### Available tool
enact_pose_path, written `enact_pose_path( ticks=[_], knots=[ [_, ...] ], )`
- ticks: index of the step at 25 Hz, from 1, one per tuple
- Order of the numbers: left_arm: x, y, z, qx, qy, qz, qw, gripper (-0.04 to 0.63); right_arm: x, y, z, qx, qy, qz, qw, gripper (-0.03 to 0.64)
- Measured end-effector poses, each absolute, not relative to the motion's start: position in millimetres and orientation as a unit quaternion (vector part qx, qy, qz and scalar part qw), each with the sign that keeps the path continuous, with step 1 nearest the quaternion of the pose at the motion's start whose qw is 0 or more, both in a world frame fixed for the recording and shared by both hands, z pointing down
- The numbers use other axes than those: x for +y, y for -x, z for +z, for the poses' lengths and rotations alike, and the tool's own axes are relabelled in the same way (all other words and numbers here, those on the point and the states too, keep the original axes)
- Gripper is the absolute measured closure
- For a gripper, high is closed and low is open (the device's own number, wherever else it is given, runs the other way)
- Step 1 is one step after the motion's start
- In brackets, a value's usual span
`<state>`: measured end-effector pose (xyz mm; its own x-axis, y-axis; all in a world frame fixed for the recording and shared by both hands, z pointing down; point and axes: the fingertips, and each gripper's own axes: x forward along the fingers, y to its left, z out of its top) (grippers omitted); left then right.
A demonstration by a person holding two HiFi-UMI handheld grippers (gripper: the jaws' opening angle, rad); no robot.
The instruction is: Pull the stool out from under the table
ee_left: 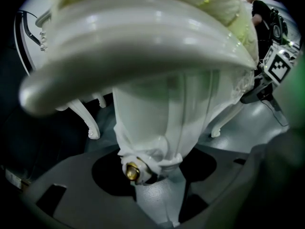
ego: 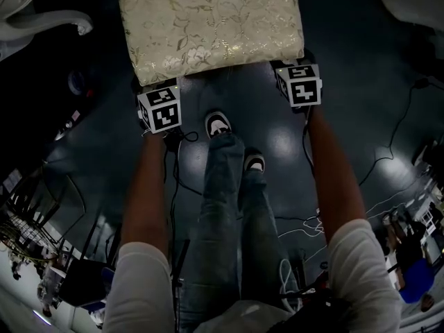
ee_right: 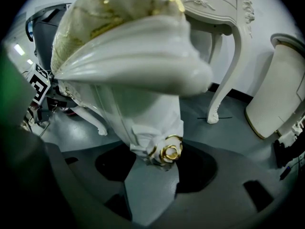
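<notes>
Brocade, cream with a gold floral weave and a faint sheen: the padded top of the stool. It stands on the dark glossy floor, straight ahead of the person. Long axis runs left to right across the head view, near long edge toward the feet. Frame beneath is hard white lacquer, with a rounded, slick moulded rail and cabriole legs curving out.

Left claw: at the near-left corner, jaws set wide and clamped either side of the corner leg, just below a brass stud.
Right claw: mirror hold at the near-right corner, leg wedged between the jaws under a gilt rosette.
Both hands equally close; neither leads.

Table, same white carved style, lies beyond the stool's far side in the right gripper view. Whether the far edge sits under it, cannot tell.

Judgement: the pull runs straight back toward the person, square to the long axis. Lacquer is slippery and the legs taper, so an uneven draw would slew the stool.
</notes>
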<state>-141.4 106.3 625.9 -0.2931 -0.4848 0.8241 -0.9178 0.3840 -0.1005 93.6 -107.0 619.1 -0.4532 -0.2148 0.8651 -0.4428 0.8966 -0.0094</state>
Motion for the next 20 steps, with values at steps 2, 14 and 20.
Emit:
enact_pose_path(
  ticks=[2, 14, 20],
  knots=[
    [106.3, 141.6, 626.3, -0.748, -0.467, 0.297, 0.366, 0.324, -108.1, -92.6, 619.8, -0.845, -0.192, 0.117, 0.485, 0.374],
    [110.7, 135.5, 624.7, -0.754, -0.452, 0.294, 0.376, 0.324, -113.8, -89.7, 621.9, -0.844, -0.17, 0.111, 0.497, 0.374],
    [109.8, 137.1, 626.3, -0.744, -0.459, 0.304, 0.379, 0.324, -111.3, -92.5, 624.5, -0.84, -0.177, 0.116, 0.499, 0.374]
  ],
)
